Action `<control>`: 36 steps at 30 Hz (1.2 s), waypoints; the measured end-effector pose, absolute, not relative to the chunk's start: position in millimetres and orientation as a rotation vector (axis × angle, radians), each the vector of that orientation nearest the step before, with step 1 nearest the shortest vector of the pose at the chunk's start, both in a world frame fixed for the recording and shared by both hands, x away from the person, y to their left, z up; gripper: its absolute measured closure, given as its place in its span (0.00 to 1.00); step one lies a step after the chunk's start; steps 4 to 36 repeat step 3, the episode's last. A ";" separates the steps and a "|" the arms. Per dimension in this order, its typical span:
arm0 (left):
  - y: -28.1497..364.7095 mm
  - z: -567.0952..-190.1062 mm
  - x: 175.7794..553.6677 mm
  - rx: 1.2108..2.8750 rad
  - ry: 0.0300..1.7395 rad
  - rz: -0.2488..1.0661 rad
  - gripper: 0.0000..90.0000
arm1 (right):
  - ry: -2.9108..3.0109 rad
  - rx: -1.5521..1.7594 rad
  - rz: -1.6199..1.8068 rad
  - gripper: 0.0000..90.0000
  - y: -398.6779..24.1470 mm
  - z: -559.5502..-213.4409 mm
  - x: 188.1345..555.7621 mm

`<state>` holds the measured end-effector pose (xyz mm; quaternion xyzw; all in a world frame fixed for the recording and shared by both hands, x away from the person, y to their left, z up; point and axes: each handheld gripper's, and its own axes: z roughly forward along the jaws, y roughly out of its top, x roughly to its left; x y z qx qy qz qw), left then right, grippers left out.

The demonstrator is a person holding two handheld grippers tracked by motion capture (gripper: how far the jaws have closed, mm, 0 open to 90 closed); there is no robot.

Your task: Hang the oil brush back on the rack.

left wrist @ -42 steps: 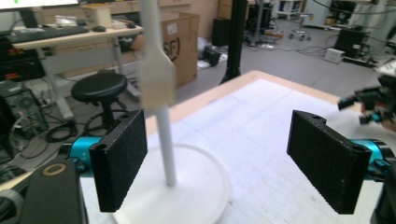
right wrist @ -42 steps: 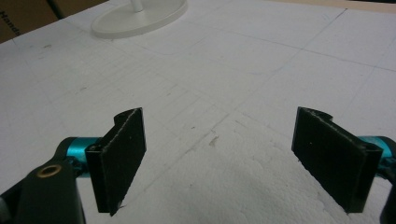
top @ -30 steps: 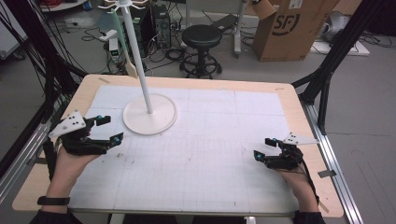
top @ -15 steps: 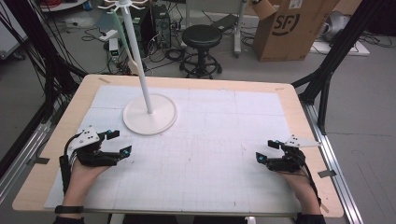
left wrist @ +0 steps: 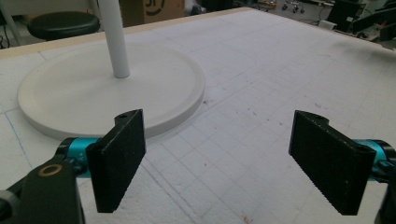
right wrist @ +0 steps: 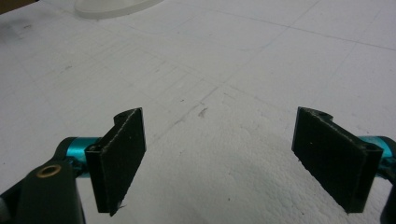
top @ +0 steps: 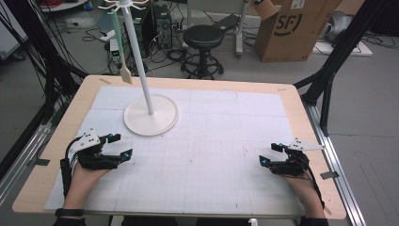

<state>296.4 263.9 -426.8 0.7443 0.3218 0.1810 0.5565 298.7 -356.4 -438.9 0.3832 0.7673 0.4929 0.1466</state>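
Observation:
A white stand with a round base (top: 150, 116) and a tall pole (top: 138, 56) rises at the back left of the white gridded mat (top: 211, 141). A pale spatula (top: 123, 69) hangs from the hooks at its top. My left gripper (top: 120, 146) rests low at the mat's front left, open, nothing between its jaws; in the left gripper view (left wrist: 219, 161) the round base (left wrist: 84, 88) lies just beyond them. My right gripper (top: 269, 154) sits at the front right, open and empty, and the right gripper view (right wrist: 219, 163) looks over bare mat.
The mat lies on a wooden table (top: 301, 117). Behind the table are a black stool (top: 203, 42), a cardboard box (top: 294, 28), cables on the floor and black frame struts (top: 339, 61) at the right.
My left gripper has moved back toward the table's front edge and slightly right, away from the stand's base. The right gripper has stayed where it was.

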 end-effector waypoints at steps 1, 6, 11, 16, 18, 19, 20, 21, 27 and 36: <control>263.9 -426.8 296.4 1.757 0.759 0.426 0.21 | 2.209 1.097 1.414 0.19 -356.7 -439.2 299.2; 264.2 -426.9 296.5 1.759 0.757 0.423 0.21 | 2.208 1.095 1.415 0.19 -356.9 -439.5 300.0; 264.2 -426.9 296.5 1.759 0.757 0.423 0.21 | 2.208 1.095 1.415 0.19 -356.9 -439.5 300.0; 264.2 -426.9 296.5 1.759 0.757 0.423 0.21 | 2.208 1.095 1.415 0.19 -356.9 -439.5 300.0; 264.2 -426.9 296.5 1.759 0.757 0.423 0.21 | 2.208 1.095 1.415 0.19 -356.9 -439.5 300.0; 264.2 -426.9 296.5 1.759 0.757 0.423 0.21 | 2.208 1.095 1.415 0.19 -356.9 -439.5 300.0; 264.2 -426.9 296.5 1.759 0.757 0.423 0.21 | 2.208 1.095 1.415 0.19 -356.9 -439.5 300.0; 264.2 -426.9 296.5 1.759 0.757 0.423 0.21 | 2.208 1.095 1.415 0.19 -356.9 -439.5 300.0; 264.2 -426.9 296.5 1.759 0.757 0.423 0.21 | 2.208 1.095 1.415 0.19 -356.9 -439.5 300.0; 264.2 -426.9 296.5 1.759 0.757 0.423 0.21 | 2.208 1.095 1.415 0.19 -356.9 -439.5 300.0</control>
